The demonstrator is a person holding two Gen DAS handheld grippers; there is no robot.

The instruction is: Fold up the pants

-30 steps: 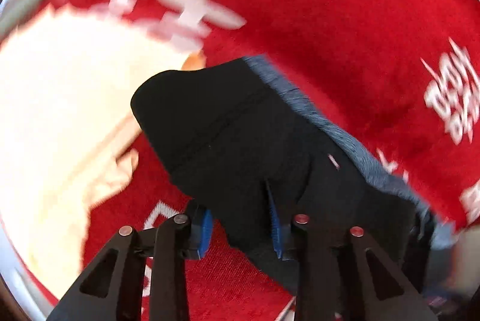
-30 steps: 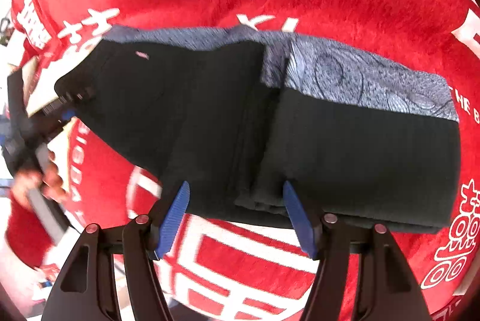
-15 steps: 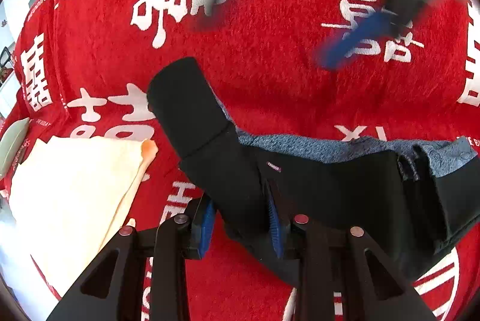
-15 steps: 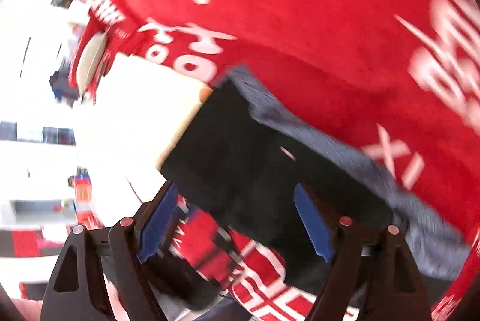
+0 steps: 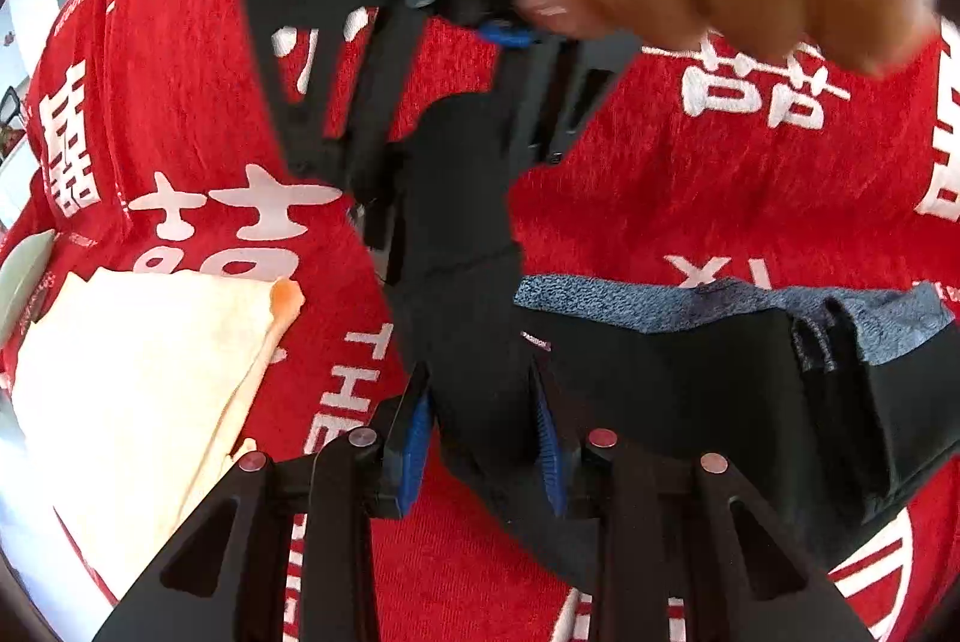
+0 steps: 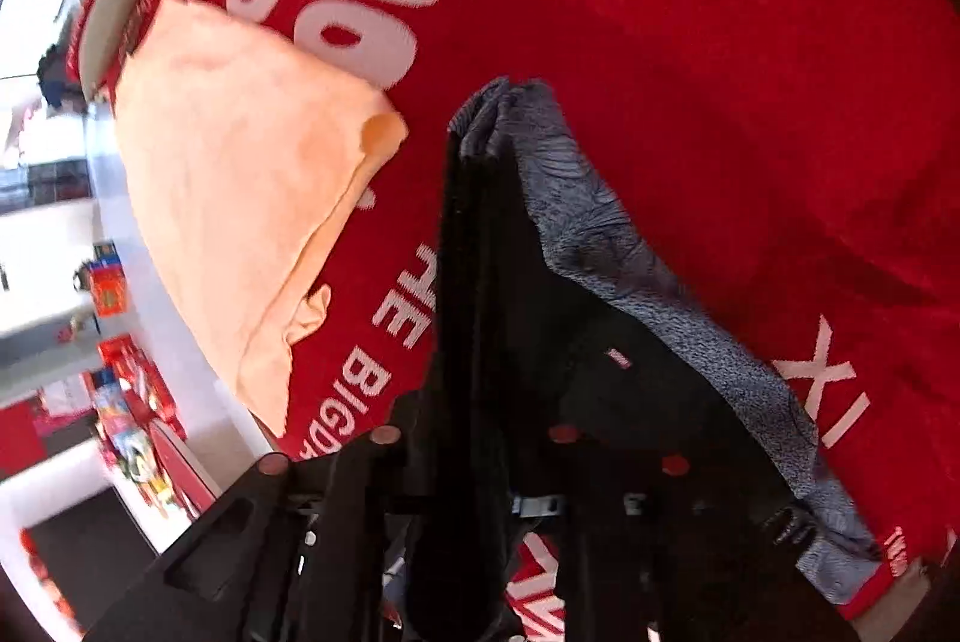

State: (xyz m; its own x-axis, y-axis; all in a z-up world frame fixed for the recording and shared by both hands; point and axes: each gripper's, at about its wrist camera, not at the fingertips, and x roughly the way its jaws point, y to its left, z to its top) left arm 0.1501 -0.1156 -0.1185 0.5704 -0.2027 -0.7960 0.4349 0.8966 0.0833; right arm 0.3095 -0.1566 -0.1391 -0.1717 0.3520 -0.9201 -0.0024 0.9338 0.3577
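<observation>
A pale peach folded cloth (image 5: 138, 378) lies on the red tablecloth with white lettering (image 5: 690, 198), left of the black pants with a grey patterned band (image 5: 690, 378). A second ago the right gripper (image 5: 456, 174) hovered unclenched over the flat pants; now it has swung across and pinches the end that the left gripper (image 5: 483, 432) keeps clenched — likely ready to carry it over. Readable on the tablecloth: "THE" — the pants' small tag is illegible.
</observation>
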